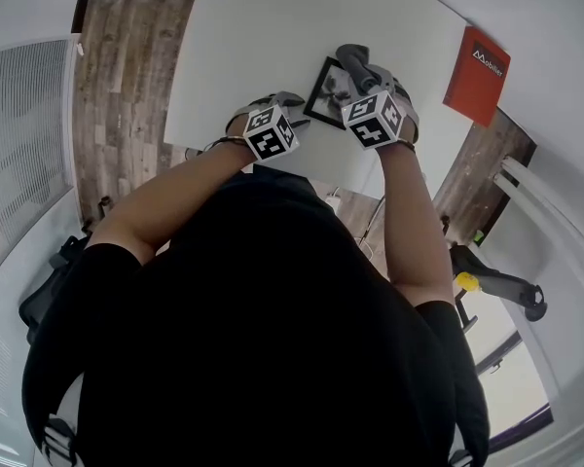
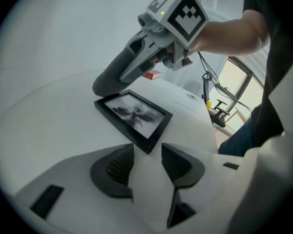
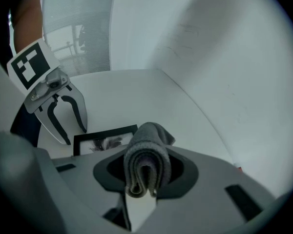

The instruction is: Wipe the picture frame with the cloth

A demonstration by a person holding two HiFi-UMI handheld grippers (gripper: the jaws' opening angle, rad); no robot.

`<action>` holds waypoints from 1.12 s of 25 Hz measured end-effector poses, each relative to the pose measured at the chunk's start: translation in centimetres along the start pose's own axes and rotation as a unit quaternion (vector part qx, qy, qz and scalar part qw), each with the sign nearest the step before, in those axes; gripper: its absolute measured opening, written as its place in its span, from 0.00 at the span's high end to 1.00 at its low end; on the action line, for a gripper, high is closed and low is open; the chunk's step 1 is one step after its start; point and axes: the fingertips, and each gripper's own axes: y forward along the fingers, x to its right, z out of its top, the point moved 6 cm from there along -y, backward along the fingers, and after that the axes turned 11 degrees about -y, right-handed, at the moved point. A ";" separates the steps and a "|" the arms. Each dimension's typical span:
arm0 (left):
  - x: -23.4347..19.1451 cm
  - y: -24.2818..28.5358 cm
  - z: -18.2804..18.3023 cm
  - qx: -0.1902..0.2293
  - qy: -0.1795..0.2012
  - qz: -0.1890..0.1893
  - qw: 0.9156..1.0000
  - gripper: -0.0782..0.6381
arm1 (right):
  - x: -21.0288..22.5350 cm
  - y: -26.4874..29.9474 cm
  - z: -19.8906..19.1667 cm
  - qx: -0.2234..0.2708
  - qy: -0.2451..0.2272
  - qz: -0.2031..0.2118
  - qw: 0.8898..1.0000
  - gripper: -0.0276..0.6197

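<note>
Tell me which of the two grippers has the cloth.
The right gripper: a folded grey cloth is clamped between its jaws. The left gripper has its jaws apart, empty.

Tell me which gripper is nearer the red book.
Right. The right gripper, clamping the cloth, is over the picture frame, on the side toward the red book; the open left gripper sits at the frame's opposite edge.

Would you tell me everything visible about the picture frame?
The picture frame is a black rectangle with a plain moulding around a grey, blotchy print. It lies flat on the white table, one corner pointing at the open left gripper. The grey cloth hangs by its far corner; contact unclear.
</note>
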 end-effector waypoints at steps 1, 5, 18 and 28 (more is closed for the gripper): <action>0.0 0.0 -0.1 0.003 0.002 0.002 1.000 0.63 | 0.0 0.2 0.1 -0.002 -0.006 0.000 1.000 0.79; -0.3 -0.1 0.0 0.009 0.000 0.006 1.000 0.66 | -0.6 0.8 0.4 -0.007 -0.029 0.003 1.000 0.79; -0.2 0.2 -0.1 0.009 0.024 0.022 0.999 0.69 | -4.0 1.8 1.1 -0.026 -0.072 0.023 0.997 0.79; -0.3 0.1 0.0 0.007 0.030 0.016 0.999 0.69 | -7.1 1.5 1.3 -0.036 -0.078 0.067 0.994 0.79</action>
